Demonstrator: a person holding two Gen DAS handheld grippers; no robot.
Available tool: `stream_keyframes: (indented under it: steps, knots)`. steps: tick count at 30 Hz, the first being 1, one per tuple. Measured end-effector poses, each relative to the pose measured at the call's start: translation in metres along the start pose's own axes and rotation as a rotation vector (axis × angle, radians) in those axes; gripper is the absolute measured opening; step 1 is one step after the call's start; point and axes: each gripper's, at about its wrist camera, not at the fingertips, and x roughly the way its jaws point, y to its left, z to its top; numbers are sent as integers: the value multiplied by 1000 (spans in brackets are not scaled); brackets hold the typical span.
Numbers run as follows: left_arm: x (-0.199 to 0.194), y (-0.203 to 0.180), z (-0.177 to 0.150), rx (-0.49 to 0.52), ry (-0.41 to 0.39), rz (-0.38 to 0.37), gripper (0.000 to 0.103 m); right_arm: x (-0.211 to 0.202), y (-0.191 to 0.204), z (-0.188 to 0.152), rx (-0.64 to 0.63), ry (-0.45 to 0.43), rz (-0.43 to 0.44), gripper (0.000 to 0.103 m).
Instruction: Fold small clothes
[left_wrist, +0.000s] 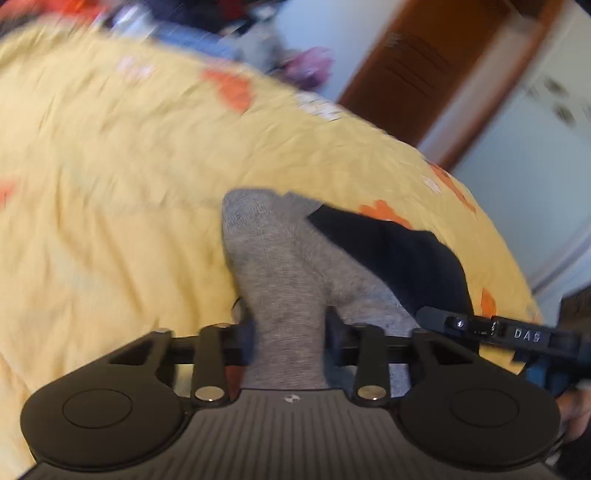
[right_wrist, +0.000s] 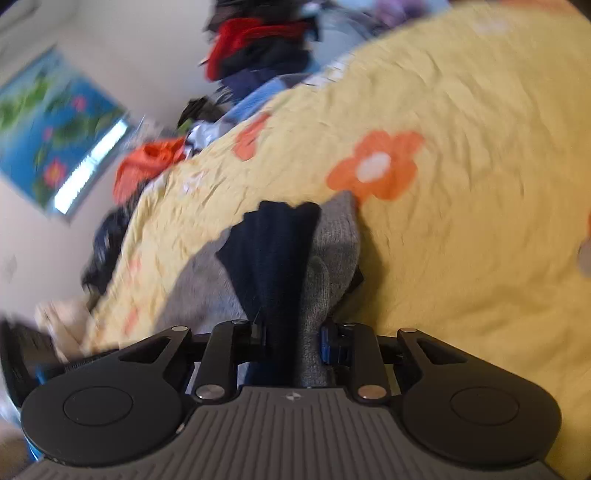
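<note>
Both the left claw (left_wrist: 290, 332) and right claw (right_wrist: 291, 332) pinch the grey-and-navy garment (left_wrist: 280, 266) above the bed (left_wrist: 110, 166); the bunched cloth may slip from either thin hold.

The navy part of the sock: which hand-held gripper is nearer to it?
Right. The right hand-held gripper is shut directly on the navy part together with grey knit. The left hand-held gripper is shut on the grey part only, beside the navy.
</note>
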Motion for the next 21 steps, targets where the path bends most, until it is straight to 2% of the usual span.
stream_keyframes:
  steps: [2,3,4,5,6,7,9,10,11,13,15,16,17,18,19,21]
  knots:
    - [4,-6,-6,83,-2,31,37,-6,-14,-2,34,2,6,24]
    - [6,-5,-9,98,-17,34,44,-7,-23,-3,78,-4,17,24]
    - [6,-2,-12,88,-27,34,56,-9,-28,-5,110,-13,31,28]
    - [6,2,-14,57,-26,34,63,-10,-28,-7,123,-17,27,33]
    - [4,6,-15,21,-16,29,73,-12,-25,-9,125,-10,16,49]
    - [0,12,-18,-9,-9,3,76,-16,-21,-12,119,2,29,62]
    - [-13,19,-24,-53,10,-42,77,-25,-15,-21,111,40,84,81]
    - [-20,21,-28,-82,25,-68,80,-30,-15,-27,119,64,110,87]
    - [-26,24,-33,-111,41,-99,82,-31,-14,-34,138,95,145,88]
    - [-36,24,-45,-129,63,-162,83,-34,-13,-47,159,132,223,88]
    - [-40,18,-54,-115,68,-181,83,-34,-13,-54,185,122,250,83]
    - [-40,13,-55,-94,70,-177,81,-32,-12,-54,188,126,243,65]
    - [-38,7,-55,-74,75,-165,75,-26,-11,-54,195,144,210,48]
    - [-36,0,-55,-56,99,-149,41,-19,-10,-54,201,178,188,24]
    - [-34,-4,-55,-47,121,-130,32,-19,-6,-55,180,179,202,24]
    - [-41,-5,-55,-45,124,-123,22,-29,7,-54,108,173,185,23]
